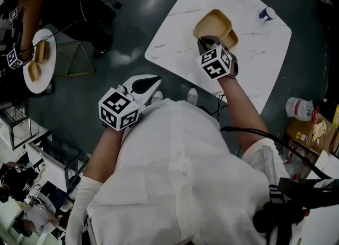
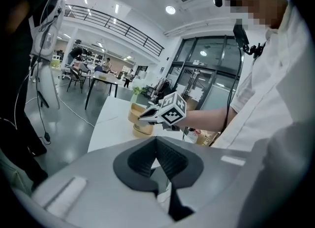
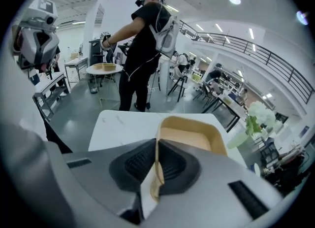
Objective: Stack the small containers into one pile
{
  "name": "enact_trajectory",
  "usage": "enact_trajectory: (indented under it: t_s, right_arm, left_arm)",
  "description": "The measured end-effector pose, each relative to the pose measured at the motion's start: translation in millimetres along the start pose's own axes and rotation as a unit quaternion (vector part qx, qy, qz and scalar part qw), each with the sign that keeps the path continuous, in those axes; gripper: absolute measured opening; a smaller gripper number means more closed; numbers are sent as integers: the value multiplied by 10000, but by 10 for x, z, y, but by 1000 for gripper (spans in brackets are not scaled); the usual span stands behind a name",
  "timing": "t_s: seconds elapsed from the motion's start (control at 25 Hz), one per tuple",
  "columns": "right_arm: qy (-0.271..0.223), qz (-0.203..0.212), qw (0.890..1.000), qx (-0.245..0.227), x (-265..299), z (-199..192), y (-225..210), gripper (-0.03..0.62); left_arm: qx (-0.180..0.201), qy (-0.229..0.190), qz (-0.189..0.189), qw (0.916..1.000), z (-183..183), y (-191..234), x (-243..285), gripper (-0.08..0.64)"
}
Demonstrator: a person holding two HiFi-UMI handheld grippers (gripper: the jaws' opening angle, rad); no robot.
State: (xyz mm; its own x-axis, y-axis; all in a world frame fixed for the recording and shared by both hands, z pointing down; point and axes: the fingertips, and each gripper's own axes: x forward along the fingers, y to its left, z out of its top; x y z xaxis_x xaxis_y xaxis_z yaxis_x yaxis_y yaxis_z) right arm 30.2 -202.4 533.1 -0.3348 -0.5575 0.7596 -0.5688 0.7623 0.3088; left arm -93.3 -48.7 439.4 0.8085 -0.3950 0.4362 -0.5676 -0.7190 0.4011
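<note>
The right gripper (image 3: 156, 170) has its jaws clamped on the rim of a tan container (image 3: 194, 133) over a second container (image 1: 232, 38) on the white worktop (image 1: 265, 53), while the left gripper (image 2: 157, 146), jaws together and empty, hangs beside the worktop.

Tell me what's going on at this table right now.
A person works a gripper in each hand. The right gripper is shut on the rim of a tan container, holding it over a second container on the white table. The left gripper is shut on nothing, held back off the table.
</note>
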Motion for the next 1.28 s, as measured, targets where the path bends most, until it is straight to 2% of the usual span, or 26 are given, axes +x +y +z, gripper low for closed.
enact_trajectory:
  t_s: [0.32,0.64,1.28]
  right_arm:
    - [298,-196,9986,399,-74,-376,-187,17]
    - [644,-228,9953,684,18,-654,-194,17]
    - [925,-81,9916,895,201,-764,-54,17]
  left_arm:
    - [78,45,-137,9999,65,-70,135,6]
    - [50,85,-138,9999,39,-65,174,6]
    - [18,139,-96,9999,24,34,134,6]
